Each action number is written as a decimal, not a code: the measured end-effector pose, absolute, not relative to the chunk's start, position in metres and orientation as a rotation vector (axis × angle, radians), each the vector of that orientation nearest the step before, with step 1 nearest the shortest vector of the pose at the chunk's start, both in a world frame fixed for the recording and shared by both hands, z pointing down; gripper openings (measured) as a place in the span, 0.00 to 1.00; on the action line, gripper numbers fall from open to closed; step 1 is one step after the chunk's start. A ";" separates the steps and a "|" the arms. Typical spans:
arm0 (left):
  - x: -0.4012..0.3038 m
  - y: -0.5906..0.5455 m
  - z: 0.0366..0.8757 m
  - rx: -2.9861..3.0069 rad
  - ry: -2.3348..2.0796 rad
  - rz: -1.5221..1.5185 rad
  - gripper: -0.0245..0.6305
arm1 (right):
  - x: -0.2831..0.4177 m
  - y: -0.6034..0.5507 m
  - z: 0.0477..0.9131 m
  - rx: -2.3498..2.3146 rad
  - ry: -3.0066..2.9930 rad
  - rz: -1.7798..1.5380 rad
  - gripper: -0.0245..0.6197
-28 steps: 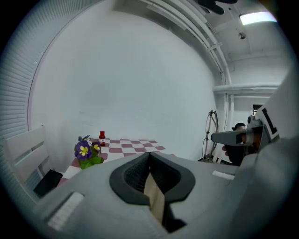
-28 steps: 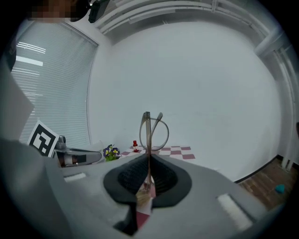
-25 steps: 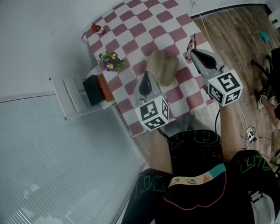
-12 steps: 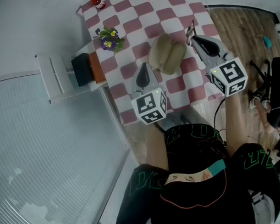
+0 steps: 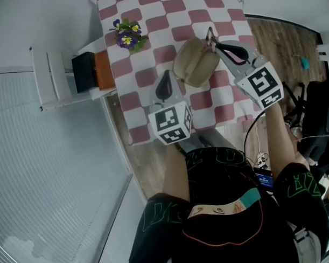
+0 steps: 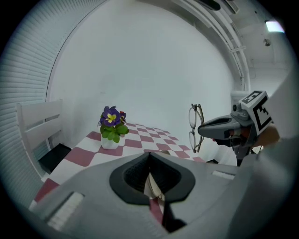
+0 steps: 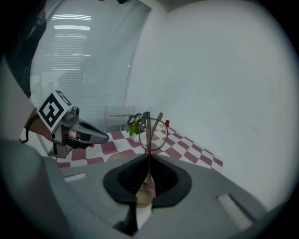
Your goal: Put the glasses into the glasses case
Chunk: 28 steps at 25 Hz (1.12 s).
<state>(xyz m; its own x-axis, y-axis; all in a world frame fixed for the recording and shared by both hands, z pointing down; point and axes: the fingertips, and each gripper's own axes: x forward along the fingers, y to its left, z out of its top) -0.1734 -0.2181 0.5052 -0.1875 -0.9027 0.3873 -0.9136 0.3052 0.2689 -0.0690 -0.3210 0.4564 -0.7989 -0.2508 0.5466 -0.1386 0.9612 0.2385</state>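
Bench cloth matt woven-looking checked fabric, glasses case tan, matt, soft-grained, glasses thin glossy frame with clear shiny lenses, left claw and right claw smooth matt grey plastic, floor low-sheen wood-grain planks.

A red-and-white checked pattern is carried by the worktop. The glasses case is seen in tan. Purple and yellow blooms over green leaves are shown by the potted flowers. The glasses are framed in pinkish brown.
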 end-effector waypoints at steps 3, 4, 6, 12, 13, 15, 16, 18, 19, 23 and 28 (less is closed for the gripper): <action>-0.171 -0.215 0.507 1.605 -2.099 0.004 0.05 | -0.077 -0.316 0.461 0.168 -2.447 -0.338 0.06; -0.172 -0.215 0.507 1.605 -2.100 0.001 0.05 | -0.080 -0.313 0.464 0.132 -2.428 -0.372 0.06; -0.173 -0.212 0.510 1.600 -2.101 -0.006 0.05 | -0.085 -0.305 0.470 0.046 -2.387 -0.443 0.06; -0.171 -0.208 0.519 1.584 -2.086 -0.020 0.05 | -0.087 -0.285 0.492 -0.217 -2.235 -0.596 0.06; -0.170 -0.208 0.520 1.583 -2.082 -0.019 0.05 | -0.086 -0.282 0.496 -0.252 -2.207 -0.614 0.06; -0.168 -0.209 0.520 1.584 -2.079 -0.019 0.05 | -0.083 -0.277 0.504 -0.325 -2.148 -0.646 0.06; -0.168 -0.209 0.520 1.584 -2.079 -0.019 0.05 | -0.081 -0.275 0.508 -0.358 -2.112 -0.662 0.06; -0.169 -0.208 0.520 1.577 -2.080 -0.022 0.05 | -0.076 -0.271 0.516 -0.415 -2.040 -0.694 0.06; -0.170 -0.207 0.521 1.573 -2.081 -0.023 0.05 | -0.073 -0.269 0.520 -0.442 -2.009 -0.709 0.06; -0.169 -0.205 0.521 1.570 -2.079 -0.024 0.05 | -0.066 -0.263 0.535 -0.522 -1.912 -0.768 0.06; -0.168 -0.204 0.525 1.566 -2.072 -0.025 0.05 | -0.059 -0.260 0.550 -0.566 -1.831 -0.809 0.06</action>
